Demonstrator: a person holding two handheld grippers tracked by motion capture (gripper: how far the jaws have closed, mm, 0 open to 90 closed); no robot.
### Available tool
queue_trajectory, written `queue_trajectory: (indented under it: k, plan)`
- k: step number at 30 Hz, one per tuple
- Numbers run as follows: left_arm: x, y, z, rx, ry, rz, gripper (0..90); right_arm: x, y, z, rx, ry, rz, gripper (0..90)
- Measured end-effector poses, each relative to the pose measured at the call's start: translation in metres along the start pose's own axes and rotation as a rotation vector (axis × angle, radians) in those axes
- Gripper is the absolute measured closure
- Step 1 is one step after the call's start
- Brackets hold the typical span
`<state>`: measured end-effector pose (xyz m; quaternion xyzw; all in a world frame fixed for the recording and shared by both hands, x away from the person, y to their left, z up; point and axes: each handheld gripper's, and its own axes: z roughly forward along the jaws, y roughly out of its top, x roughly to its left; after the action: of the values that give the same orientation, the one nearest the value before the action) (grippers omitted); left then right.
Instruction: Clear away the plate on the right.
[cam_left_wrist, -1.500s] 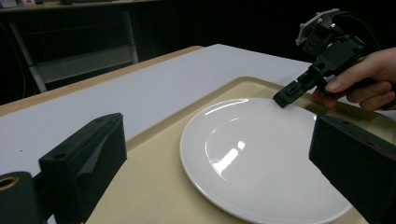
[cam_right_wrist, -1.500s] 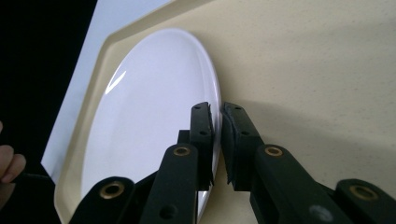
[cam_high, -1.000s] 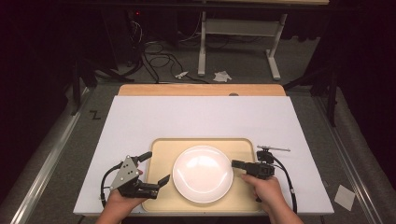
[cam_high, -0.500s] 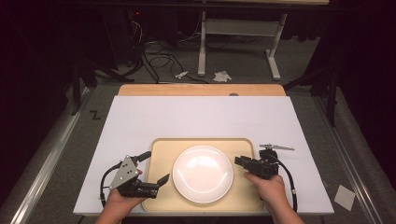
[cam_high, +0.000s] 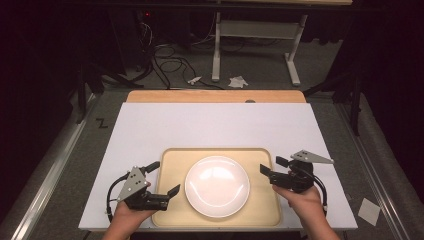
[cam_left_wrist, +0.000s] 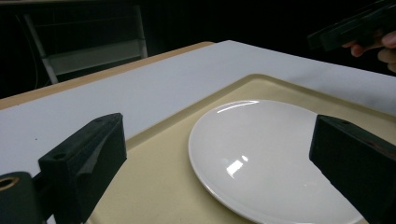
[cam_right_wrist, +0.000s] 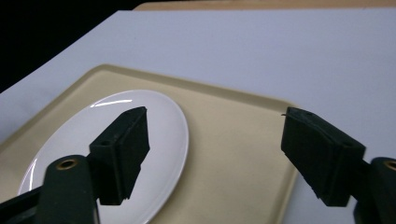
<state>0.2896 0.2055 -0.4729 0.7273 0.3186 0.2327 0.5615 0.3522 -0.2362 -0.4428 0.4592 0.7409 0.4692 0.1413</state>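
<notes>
A white-covered surface (cam_high: 215, 127) is seen from above, with a strip of bare wood showing along its far edge at 12 o'clock. A tan tray (cam_high: 172, 165) is lying on the near half of the surface, toward 6 o'clock, and a round white plate (cam_high: 217, 186) is sitting flat in the middle of the tray.

A person's two hands are coming in from the bottom edge. The left hand (cam_high: 127, 216) is holding the left gripper (cam_high: 164, 179) at about 8 o'clock of the plate, hovering over the tray's left rim. Its jaws are standing wide apart and pointing toward the plate, with nothing between them. In the left gripper view, the plate (cam_left_wrist: 261, 154) and tray (cam_left_wrist: 159, 186) are lying between and beyond the two black jaws, which are not touching them.

The right hand (cam_high: 300, 200) is holding the right gripper (cam_high: 272, 167) at about 3 o'clock of the plate, by the tray's right rim. Its jaws are also spread apart and are gripping nothing. In the right gripper view, one jaw is showing in front of the plate (cam_right_wrist: 159, 121) and the other over the tray's edge (cam_right_wrist: 224, 140).

Beyond the surface, cables (cam_high: 165, 55) and table legs (cam_high: 216, 42) are standing on a grey floor (cam_high: 260, 67).
</notes>
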Motion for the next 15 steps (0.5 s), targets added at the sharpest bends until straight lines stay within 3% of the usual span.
queue_trajectory:
  k: [7, 12, 15]
  plan:
    - [-0.001, 0.0, 0.003, 0.013, 0.024, -0.019, 2.1, -0.011, -0.008, -0.033, -0.113, -0.02, -0.092, 13.6]
    - [-0.003, -0.001, 0.006, 0.027, 0.03, -0.029, 0.3, -0.013, -0.016, -0.041, -0.158, -0.02, -0.122, 0.3]
    - [-0.004, 0.0, 0.007, 0.029, 0.032, -0.025, 0.3, -0.011, -0.021, -0.045, -0.175, -0.016, -0.155, 0.2]
